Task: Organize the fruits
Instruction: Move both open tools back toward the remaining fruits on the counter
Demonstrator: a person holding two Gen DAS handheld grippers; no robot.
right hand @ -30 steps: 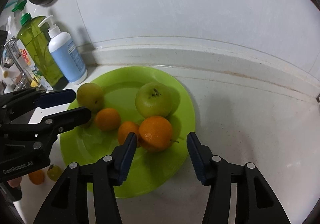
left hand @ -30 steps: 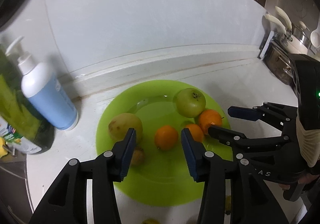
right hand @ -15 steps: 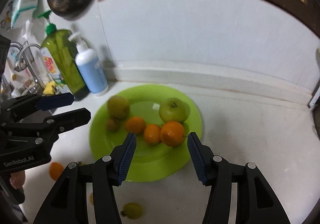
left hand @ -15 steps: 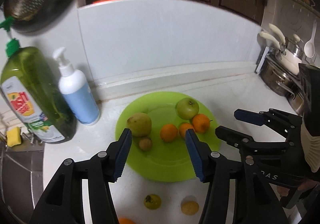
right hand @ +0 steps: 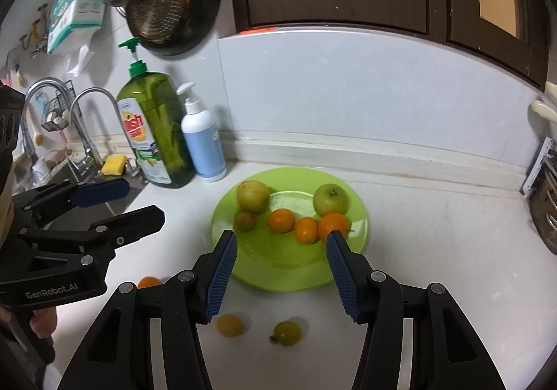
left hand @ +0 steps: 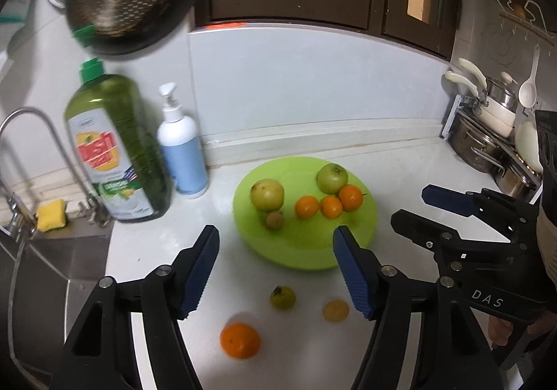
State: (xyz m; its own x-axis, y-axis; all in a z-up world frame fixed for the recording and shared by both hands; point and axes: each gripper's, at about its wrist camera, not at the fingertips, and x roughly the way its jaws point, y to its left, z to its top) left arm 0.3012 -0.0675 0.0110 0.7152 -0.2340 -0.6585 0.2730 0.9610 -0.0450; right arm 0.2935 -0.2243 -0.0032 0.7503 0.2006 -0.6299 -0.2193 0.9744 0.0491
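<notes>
Looking down from the left wrist view, a curved metal tap [left hand: 41, 143] stands at the left edge of the frame above a yellow sponge [left hand: 51, 215]. Right of it stand a tall green dish-soap bottle [left hand: 115, 150] and a white-and-blue pump bottle [left hand: 181, 150]. At centre, on the white counter [left hand: 410, 164], lies a round lime-green plate [left hand: 306, 251]. It holds, left to right, a yellowish-green pear-like fruit [left hand: 267, 195], a small brown fruit [left hand: 274, 219] just below it, three oranges in a row [left hand: 330, 205], and a green apple [left hand: 332, 177] touching the rightmost orange.

Below the plate, three loose fruits lie on the counter: a larger orange [left hand: 240, 340] at lower centre, a small green fruit [left hand: 282, 298], and a small yellow fruit [left hand: 335, 310].

The left gripper [left hand: 275, 268], black with blue pads, fills the bottom of the frame. Its jaws have just been opening and now stand wide, with nothing between them. The right gripper [left hand: 414, 205] enters from the right edge, jaws apart and empty; the right wrist view shows the same gap [right hand: 280, 271]. Steel pots [left hand: 487, 143] sit at the far right.
</notes>
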